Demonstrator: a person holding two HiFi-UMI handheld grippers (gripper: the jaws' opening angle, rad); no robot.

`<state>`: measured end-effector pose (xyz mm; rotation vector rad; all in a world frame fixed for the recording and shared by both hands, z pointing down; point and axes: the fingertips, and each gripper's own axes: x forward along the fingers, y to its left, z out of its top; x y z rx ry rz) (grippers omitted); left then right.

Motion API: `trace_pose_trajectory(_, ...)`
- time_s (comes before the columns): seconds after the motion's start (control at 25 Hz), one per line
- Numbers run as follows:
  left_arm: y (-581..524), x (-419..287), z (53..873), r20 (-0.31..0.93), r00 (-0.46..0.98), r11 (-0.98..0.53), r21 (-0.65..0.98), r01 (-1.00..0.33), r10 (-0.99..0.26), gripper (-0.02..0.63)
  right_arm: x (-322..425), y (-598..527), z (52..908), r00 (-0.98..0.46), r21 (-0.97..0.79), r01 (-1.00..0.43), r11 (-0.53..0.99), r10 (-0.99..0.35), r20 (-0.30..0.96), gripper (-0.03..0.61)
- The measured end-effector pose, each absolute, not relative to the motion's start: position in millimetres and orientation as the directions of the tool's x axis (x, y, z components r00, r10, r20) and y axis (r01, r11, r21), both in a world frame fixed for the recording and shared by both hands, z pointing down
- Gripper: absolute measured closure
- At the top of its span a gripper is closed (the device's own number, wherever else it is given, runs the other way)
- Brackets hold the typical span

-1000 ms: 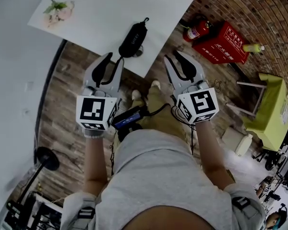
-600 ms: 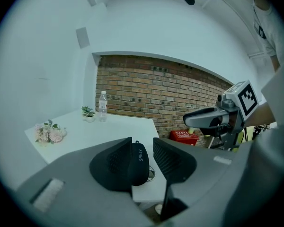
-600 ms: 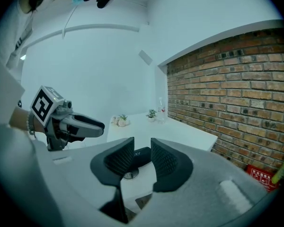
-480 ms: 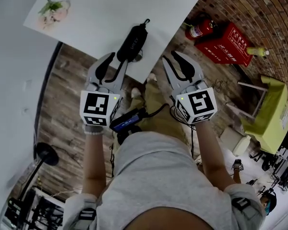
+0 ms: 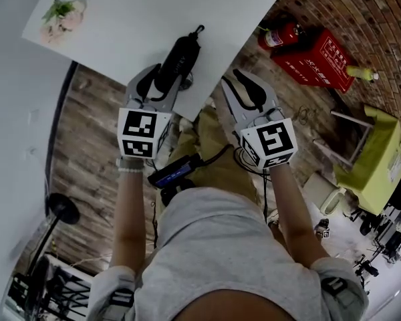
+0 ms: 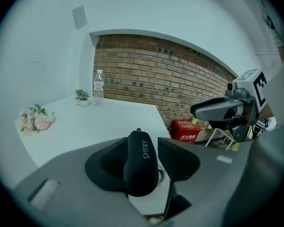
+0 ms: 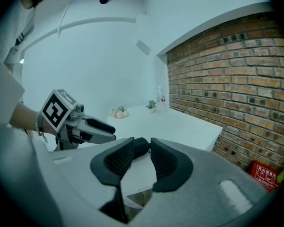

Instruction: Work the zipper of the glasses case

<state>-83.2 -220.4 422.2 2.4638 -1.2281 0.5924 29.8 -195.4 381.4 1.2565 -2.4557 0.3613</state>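
Note:
A black zipped glasses case (image 5: 180,51) lies near the front corner of the white table (image 5: 134,12), its pull loop pointing away from me. My left gripper (image 5: 159,82) straddles the case's near end. In the left gripper view the case (image 6: 141,160) sits between the pads (image 6: 177,160), with a gap showing on the right side, and the jaws are opening. My right gripper (image 5: 242,80) hovers just right of the table corner, open by a narrow gap with nothing in it. In the right gripper view (image 7: 142,157) the case's end (image 7: 141,144) shows beyond the fingertips.
Pink flowers (image 5: 59,15) lie at the table's far left. A water bottle (image 6: 98,86) and a small plant (image 6: 81,96) stand at the back edge. On the floor to the right are a fire extinguisher (image 5: 281,35), a red box (image 5: 321,59) and a yellow-green stand (image 5: 377,152).
Both grippers have moved forward toward the table. The left one has come over the case's near end and its jaws stand wider.

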Motion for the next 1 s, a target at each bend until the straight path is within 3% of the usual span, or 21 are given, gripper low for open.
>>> trace_pose_trajectory(0.24,-229,-75,444,0.548,0.519,-0.584,0.068,-0.809,-0.655,0.388,31,-206,397,-0.552,-0.069,-0.806,0.588,-0.703,0.449,0.474)
trace_pose_trajectory(0.44,-233,-73,458,0.585,0.487,-0.589,0.021,-0.808,-0.648,0.401,28,-213,408,-0.579,-0.040,-0.768,0.640,-0.665,0.472,0.474)
trace_pose_trajectory(1.0,-232,-72,464,0.582,0.533,-0.589,0.112,-0.801,-0.614,0.413,16,-242,448,-0.625,0.096,-0.608,0.788,-0.550,0.554,0.474)
